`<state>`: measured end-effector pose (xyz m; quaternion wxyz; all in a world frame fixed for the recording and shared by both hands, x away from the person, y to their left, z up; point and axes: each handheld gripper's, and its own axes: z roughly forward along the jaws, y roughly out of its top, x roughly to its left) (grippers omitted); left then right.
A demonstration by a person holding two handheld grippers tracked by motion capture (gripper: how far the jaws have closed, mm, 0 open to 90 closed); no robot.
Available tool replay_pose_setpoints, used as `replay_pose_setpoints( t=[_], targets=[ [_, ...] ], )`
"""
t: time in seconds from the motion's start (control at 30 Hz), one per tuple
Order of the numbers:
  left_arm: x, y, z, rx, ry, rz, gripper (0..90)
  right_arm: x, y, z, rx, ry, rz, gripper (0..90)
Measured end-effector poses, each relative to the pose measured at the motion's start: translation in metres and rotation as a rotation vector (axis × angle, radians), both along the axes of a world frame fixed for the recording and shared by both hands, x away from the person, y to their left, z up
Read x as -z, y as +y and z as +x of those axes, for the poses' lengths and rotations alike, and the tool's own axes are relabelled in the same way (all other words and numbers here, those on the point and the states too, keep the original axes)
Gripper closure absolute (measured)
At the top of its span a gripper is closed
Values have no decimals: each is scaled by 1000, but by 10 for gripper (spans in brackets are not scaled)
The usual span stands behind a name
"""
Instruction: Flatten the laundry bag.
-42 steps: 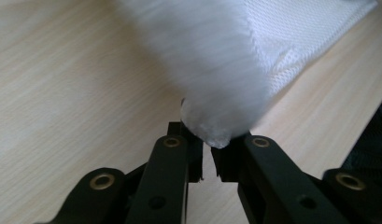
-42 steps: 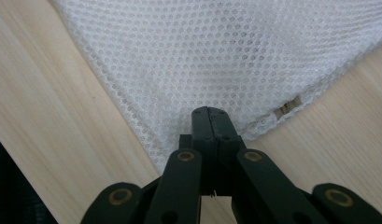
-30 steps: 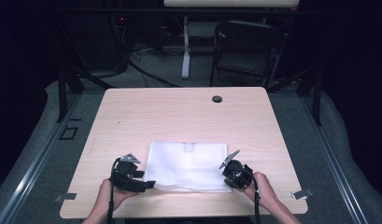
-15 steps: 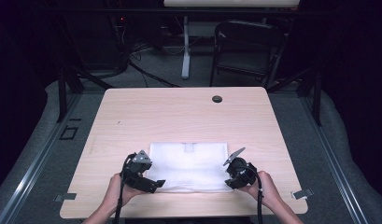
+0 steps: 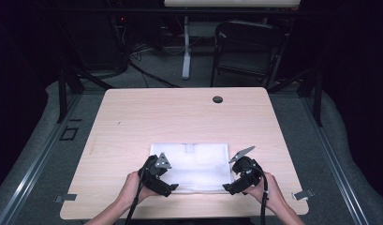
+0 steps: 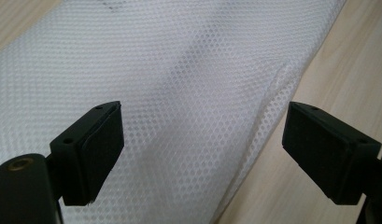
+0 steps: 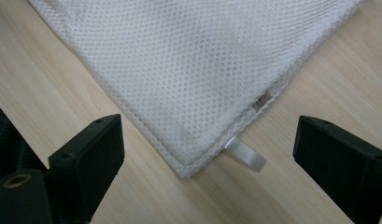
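A white mesh cloth bag [image 5: 191, 164] lies flat on the wooden table [image 5: 180, 117], near its front edge. My left gripper [image 5: 168, 187] is at the bag's near left corner. Its jaws have just been opening and stand open [image 6: 202, 154], with the mesh [image 6: 179, 93] spread beneath and between them, untouched by the pads. My right gripper [image 5: 229, 187] is at the near right corner. Its jaws have just been opening too and now stand wide [image 7: 207, 158]. The bag's corner [image 7: 193, 116] and a small white tab [image 7: 247, 156] lie loose between them.
A dark round grommet [image 5: 217, 99] sits in the table's far side. Beyond the table stand a folding chair [image 5: 247, 47] and a white post [image 5: 186, 47] among cables on the floor. A person's hands [image 5: 133, 187] hold both grippers at the front edge.
The left hand has carried its gripper to the right, from the bare table onto the bag's near left corner. The right gripper has stayed at the near right corner.
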<state>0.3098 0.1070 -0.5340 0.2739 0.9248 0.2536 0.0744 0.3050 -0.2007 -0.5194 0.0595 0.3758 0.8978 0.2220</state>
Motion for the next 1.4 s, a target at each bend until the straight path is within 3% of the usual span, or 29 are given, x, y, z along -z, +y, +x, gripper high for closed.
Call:
replay_pose_setpoints(
  t=[0.23, 0.47, 0.53, 0.6, 0.7, 0.93, 1.27, 1.4],
  targets=[
    [9, -25, 1, 71, -6, 50, 180, 3, -4, 4, 3, 6, 8, 113],
    [10, -32, -5, 114, -11, 70, 306, 6, -5, 6, 1, 21, 9, 146],
    [13, -33, -7, 137, -34, 105, 456, 6, -6, 6, 9, 20, -3, 156],
    [16, -34, -7, 156, -13, 117, 516, 7, -6, 7, 14, 28, -8, 159],
    [20, -36, -10, 171, -24, 148, 613, 8, -7, 7, 24, 27, 0, 163],
    [21, -35, -10, 169, -12, 132, 774, 8, -7, 7, 25, 29, -17, 175],
    [22, -30, -5, 150, 22, 89, 830, 9, -6, 7, 28, 24, 2, 178],
    [21, -30, -5, 148, 23, 83, 865, 5, -7, 6, 14, 17, -15, 178]
  ],
)
